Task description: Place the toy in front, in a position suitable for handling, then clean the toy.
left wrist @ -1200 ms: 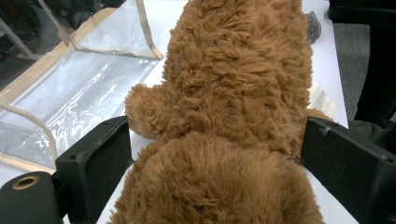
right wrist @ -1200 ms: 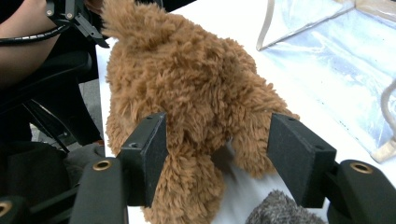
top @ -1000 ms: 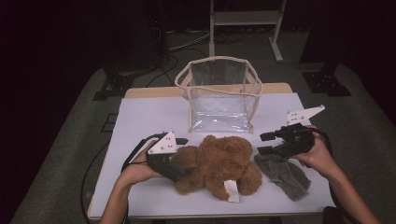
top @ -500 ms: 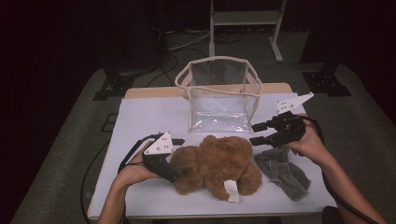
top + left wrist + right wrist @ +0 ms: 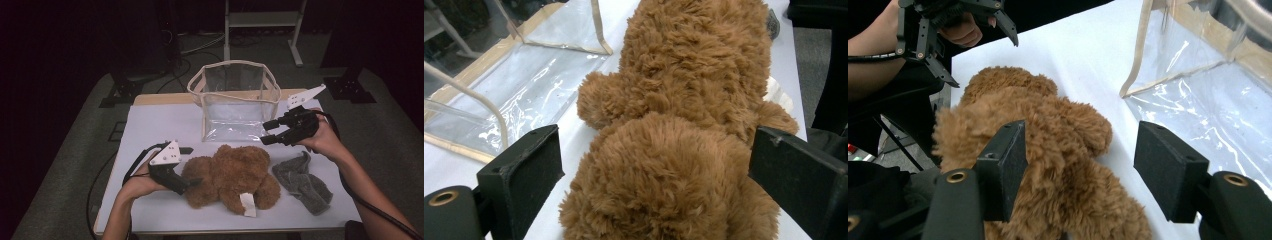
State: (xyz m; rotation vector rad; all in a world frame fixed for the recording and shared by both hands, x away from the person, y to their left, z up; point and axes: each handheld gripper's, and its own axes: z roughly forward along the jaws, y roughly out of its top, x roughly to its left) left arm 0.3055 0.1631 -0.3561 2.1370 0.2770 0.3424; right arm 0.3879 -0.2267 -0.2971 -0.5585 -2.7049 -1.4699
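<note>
Left gripper (image 5: 192, 166), jaws apart, straddles the brown teddy bear's (image 5: 232, 175) head at table centre, pads not pressing. Bear looks light, soft, squashy; grab torso or limb firmly. Right gripper (image 5: 267, 132) open, empty, near clear bag (image 5: 235, 100).

left arm: my forearm comes in from the bottom left edge of the high view, bent inward over the table.
left hand: wrapped around the grip of my left claw (image 5: 192, 165), low, close to the table surface.
left claw: points toward the right side of the high view, nearly level; its jaws stand wide apart in the left gripper view.
right arm: my forearm runs up from the bottom right corner, cable trailing along it.
right hand: (image 5: 325, 140) raised off the table, holding my right claw (image 5: 267, 132).
right claw: points left, tilted slightly down; jaws parted with nothing pinched between the pads.
</note>
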